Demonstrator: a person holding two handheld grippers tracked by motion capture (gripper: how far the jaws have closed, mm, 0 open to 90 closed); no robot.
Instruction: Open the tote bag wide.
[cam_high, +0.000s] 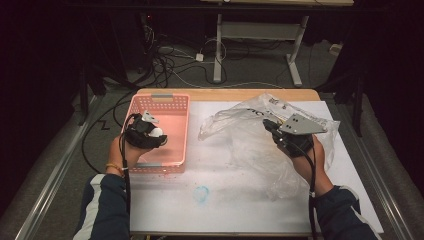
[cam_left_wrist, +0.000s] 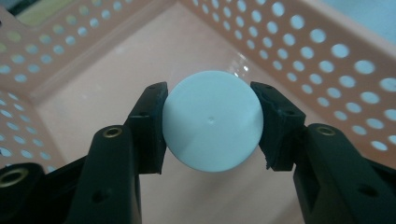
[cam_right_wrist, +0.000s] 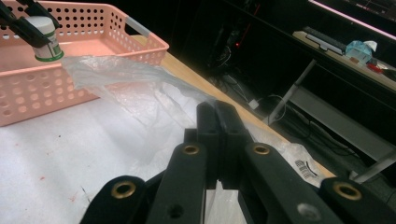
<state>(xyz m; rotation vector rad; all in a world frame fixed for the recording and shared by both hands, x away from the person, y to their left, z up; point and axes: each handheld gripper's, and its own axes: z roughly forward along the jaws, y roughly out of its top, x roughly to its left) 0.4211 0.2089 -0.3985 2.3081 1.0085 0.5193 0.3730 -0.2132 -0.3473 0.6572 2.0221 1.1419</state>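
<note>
A small white-capped bottle (cam_left_wrist: 212, 121) with a green-edged label (cam_right_wrist: 45, 41) hangs inside the pink perforated basket (cam_high: 184, 120), just above its floor. My left gripper (cam_high: 159, 136) is shut on the bottle's cap, one pad on each side. A crumpled clear plastic bag (cam_high: 235, 122) lies to the right of the basket on the white table cover. My right gripper (cam_high: 268, 125) sits at the bag's upper middle with its jaws pressed together (cam_right_wrist: 218, 112). Film of the bag (cam_right_wrist: 126, 79) runs out from between them toward the basket.
The basket's wall (cam_left_wrist: 327, 42) surrounds the left gripper on three sides. A blue smudge (cam_high: 201, 194) marks the white cover (cam_high: 165, 205) near the front. The wooden table edge (cam_high: 225, 94) lies behind; cables and table legs are on the floor beyond.
</note>
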